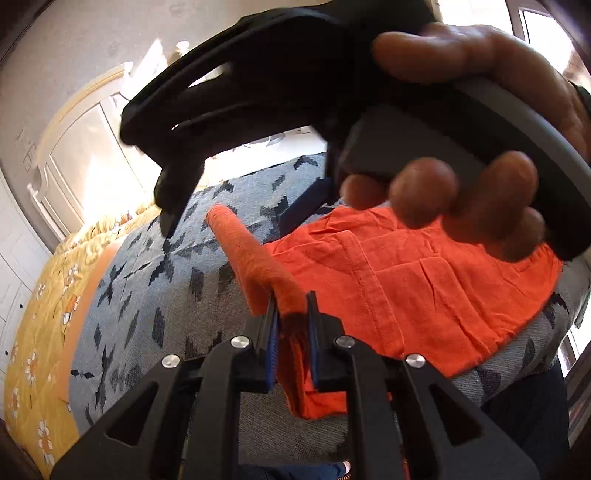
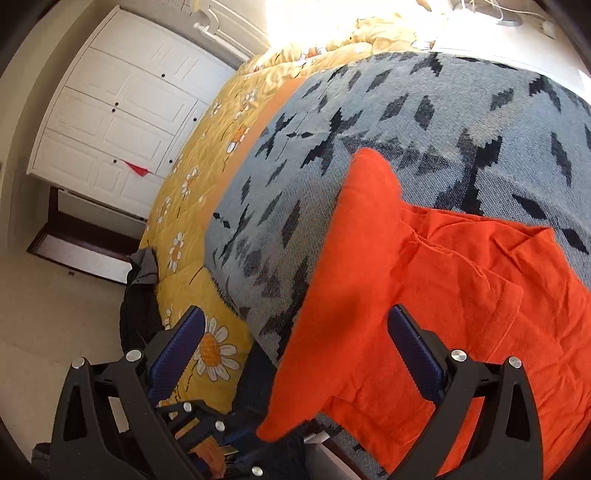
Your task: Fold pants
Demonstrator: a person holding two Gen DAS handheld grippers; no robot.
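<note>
The orange pants [image 1: 406, 288] lie spread on a grey patterned blanket [image 1: 155, 295] on a bed. My left gripper [image 1: 292, 332] is shut on a lifted edge of the pants, and a ridge of cloth [image 1: 247, 251] runs away from its blue pads. Above it, a hand [image 1: 480, 192] holds my right gripper [image 1: 236, 206] with its fingers spread. In the right wrist view my right gripper [image 2: 295, 314] stands open. It hovers over the raised orange fold [image 2: 343, 295], which passes between its fingers without touching them. The rest of the pants [image 2: 498, 295] lies flat to the right.
A yellow daisy quilt [image 2: 192, 229] covers the bed beside the grey blanket [image 2: 406, 110]. A white wardrobe [image 2: 110, 122] stands beyond it. Dark clothing [image 2: 140, 295] hangs at the bed's edge above pale floor [image 2: 55, 314]. A bright window [image 1: 539, 33] is at the right.
</note>
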